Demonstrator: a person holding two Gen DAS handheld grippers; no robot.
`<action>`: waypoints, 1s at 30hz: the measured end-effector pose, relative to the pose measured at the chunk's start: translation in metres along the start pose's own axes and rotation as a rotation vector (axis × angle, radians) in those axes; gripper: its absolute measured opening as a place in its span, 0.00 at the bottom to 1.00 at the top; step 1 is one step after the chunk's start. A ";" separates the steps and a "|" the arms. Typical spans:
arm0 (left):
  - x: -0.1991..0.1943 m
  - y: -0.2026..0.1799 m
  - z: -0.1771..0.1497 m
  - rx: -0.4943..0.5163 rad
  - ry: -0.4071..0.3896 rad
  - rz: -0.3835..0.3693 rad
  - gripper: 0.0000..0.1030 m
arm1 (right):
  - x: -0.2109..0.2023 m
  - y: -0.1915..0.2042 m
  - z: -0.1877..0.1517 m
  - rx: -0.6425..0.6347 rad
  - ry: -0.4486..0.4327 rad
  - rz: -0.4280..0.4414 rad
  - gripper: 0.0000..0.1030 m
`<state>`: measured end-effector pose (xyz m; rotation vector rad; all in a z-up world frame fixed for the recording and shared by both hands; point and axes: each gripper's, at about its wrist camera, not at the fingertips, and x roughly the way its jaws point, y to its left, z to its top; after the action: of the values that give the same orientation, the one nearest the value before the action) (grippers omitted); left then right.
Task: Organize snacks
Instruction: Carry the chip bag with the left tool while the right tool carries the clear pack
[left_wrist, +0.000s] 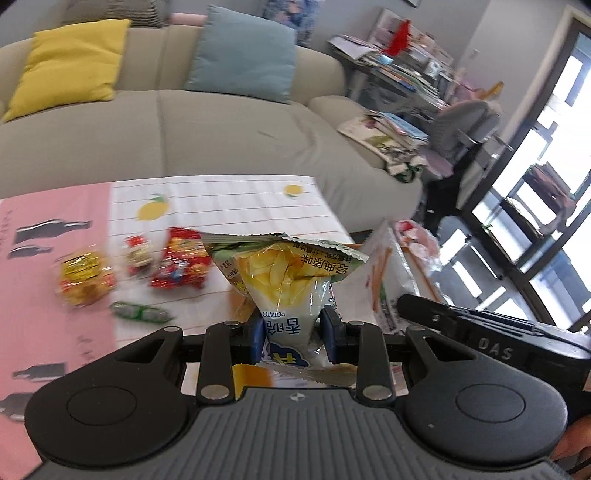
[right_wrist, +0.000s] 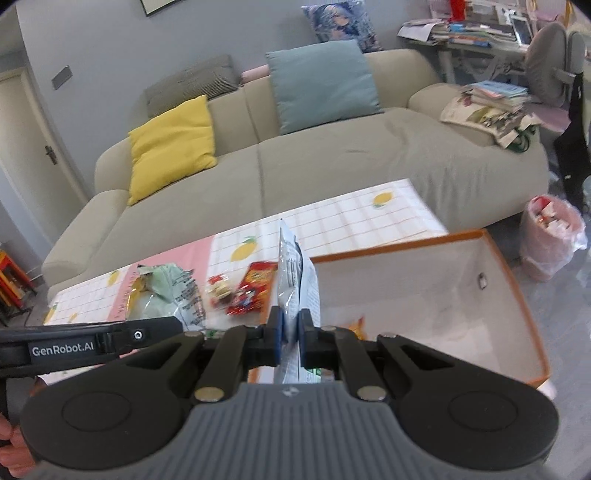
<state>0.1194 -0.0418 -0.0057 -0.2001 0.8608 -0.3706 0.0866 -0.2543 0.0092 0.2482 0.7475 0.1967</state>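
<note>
- Yellow snack pack (left_wrist: 85, 282): lies at the left of the table (left_wrist: 229, 206), on the pink part of the cloth, blurred.
- Small green packet (left_wrist: 142, 312): lies flat on the cloth, near the left gripper.
- Red snack bag (left_wrist: 183, 264): lies on the checked cloth, between a small red-and-white packet (left_wrist: 138, 254) and the chip bag.
- Left gripper (left_wrist: 293, 332): blue pads clamped on the lower part of the potato chip bag (left_wrist: 284, 273), which is held above the table.
- Right gripper (right_wrist: 290, 330): pads pressed together on a white snack bag (right_wrist: 295, 280), held edge-on at the near wall of the orange-rimmed storage box (right_wrist: 498, 258).
- Storage box: stands at the right end of the table; something orange lies inside.
</note>
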 end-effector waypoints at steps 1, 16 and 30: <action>0.007 -0.006 0.003 -0.001 0.009 -0.015 0.33 | 0.001 -0.004 0.002 -0.005 -0.003 -0.008 0.05; 0.098 -0.054 0.010 0.044 0.139 -0.046 0.33 | 0.051 -0.082 0.009 0.009 0.090 -0.125 0.05; 0.166 -0.072 0.008 0.141 0.305 0.012 0.33 | 0.108 -0.113 -0.003 -0.058 0.232 -0.199 0.05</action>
<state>0.2069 -0.1735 -0.0939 -0.0067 1.1309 -0.4561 0.1719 -0.3328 -0.0956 0.0956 0.9896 0.0579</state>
